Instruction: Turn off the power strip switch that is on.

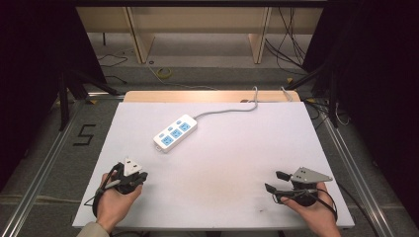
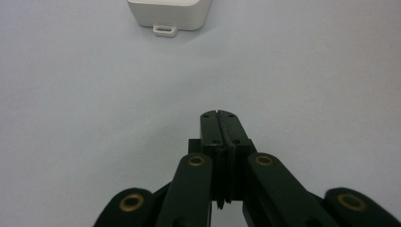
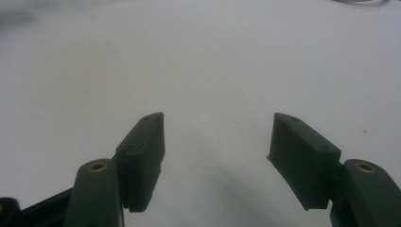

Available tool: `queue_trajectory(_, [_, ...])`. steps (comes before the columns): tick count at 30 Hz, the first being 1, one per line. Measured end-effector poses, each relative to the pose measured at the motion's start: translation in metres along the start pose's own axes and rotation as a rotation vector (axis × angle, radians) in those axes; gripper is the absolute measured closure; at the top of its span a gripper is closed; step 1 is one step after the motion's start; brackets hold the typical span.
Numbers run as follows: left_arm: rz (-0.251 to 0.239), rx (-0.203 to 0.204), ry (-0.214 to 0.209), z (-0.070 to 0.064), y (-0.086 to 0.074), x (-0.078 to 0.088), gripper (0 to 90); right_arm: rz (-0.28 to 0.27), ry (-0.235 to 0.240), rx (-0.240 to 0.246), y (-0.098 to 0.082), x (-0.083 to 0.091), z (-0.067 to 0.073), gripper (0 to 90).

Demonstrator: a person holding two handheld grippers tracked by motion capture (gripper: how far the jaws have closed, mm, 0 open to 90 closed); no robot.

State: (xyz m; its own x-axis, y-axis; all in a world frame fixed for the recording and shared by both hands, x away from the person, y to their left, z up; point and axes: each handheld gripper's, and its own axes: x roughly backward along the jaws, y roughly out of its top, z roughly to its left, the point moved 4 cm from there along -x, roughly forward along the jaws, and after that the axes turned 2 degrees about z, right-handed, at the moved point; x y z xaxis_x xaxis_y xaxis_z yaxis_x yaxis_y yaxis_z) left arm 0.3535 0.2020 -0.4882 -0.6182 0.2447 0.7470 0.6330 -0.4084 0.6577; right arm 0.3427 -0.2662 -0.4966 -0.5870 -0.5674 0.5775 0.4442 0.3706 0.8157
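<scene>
A white power strip [image 1: 175,132] with blue sockets lies slantwise on the white table top [image 1: 222,163], its grey cord [image 1: 227,111] running to the back edge. My left gripper [image 1: 142,174] rests near the front left, held by a hand, pointing toward the strip. Its jaws are pressed together with nothing between them [image 2: 221,124]. The strip's near end [image 2: 168,14] shows ahead of it. My right gripper [image 1: 274,181] sits near the front right, pointing left, jaws wide apart and empty [image 3: 217,137].
The table top ends at a wooden strip [image 1: 207,96] at the back. Metal frame rails [image 1: 44,158] run along both sides. Cables [image 1: 291,49] and wooden furniture legs [image 1: 141,47] stand on the floor beyond. Dark curtains flank the scene.
</scene>
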Motion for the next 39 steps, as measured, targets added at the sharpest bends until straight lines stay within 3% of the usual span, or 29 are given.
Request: queue_trajectory(39, [0.03,0.029,0.021,0.008,0.026,-0.006,89.6,0.003,0.006,0.008,0.0,-0.002,0.002,36.8])
